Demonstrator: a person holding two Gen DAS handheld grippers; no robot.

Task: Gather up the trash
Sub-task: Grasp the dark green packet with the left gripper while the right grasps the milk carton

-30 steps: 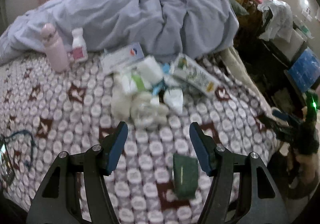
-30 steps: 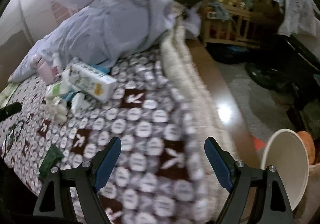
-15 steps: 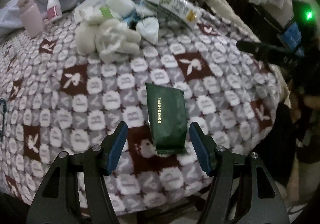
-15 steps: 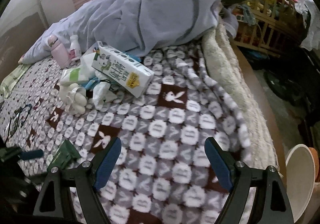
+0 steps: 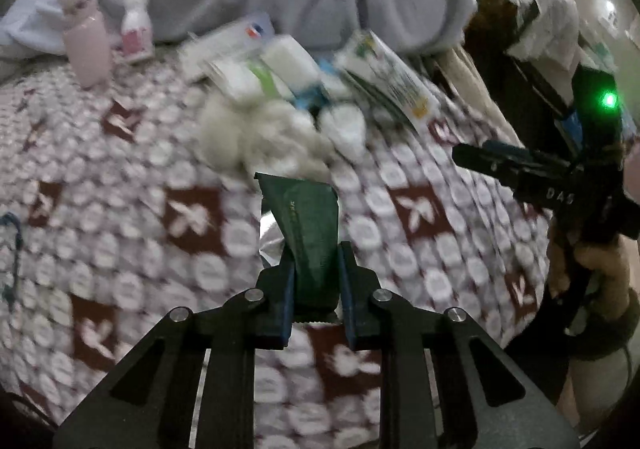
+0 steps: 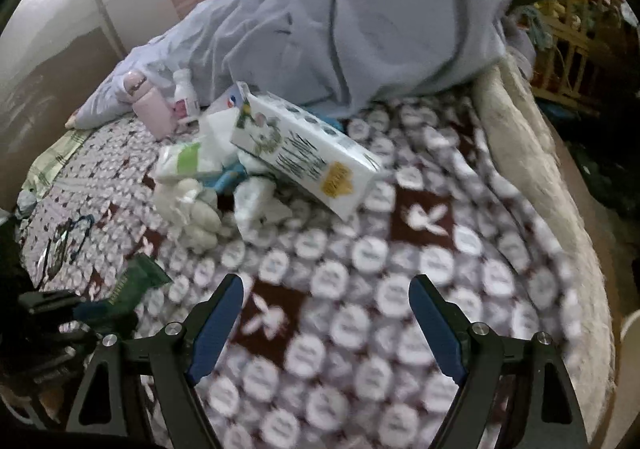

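left gripper [image 5: 316, 297]: jaws have just closed, now clamped on the green wrapper [image 5: 308, 233], near edge of the patterned blanket [image 5: 120, 249]
right gripper [image 6: 324, 325]: jaws wide, nothing between them, hovering above the blanket
done: first piece gripped, not yet binned
left: white tissue wads [image 6: 192, 209], milk carton [image 6: 304, 157], small packets in the far pile
bin: not visible
progress: early, judged

A bed covered by a maroon-and-white rabbit-patterned blanket [image 6: 400, 289] carries a crumpled pale-blue duvet [image 6: 360, 21], a pink bottle [image 6: 150, 107], a small white bottle [image 6: 184, 89], a long white printed carton [image 6: 304, 157] and what look like white wrappers and tissues [image 6: 192, 205], blurred.
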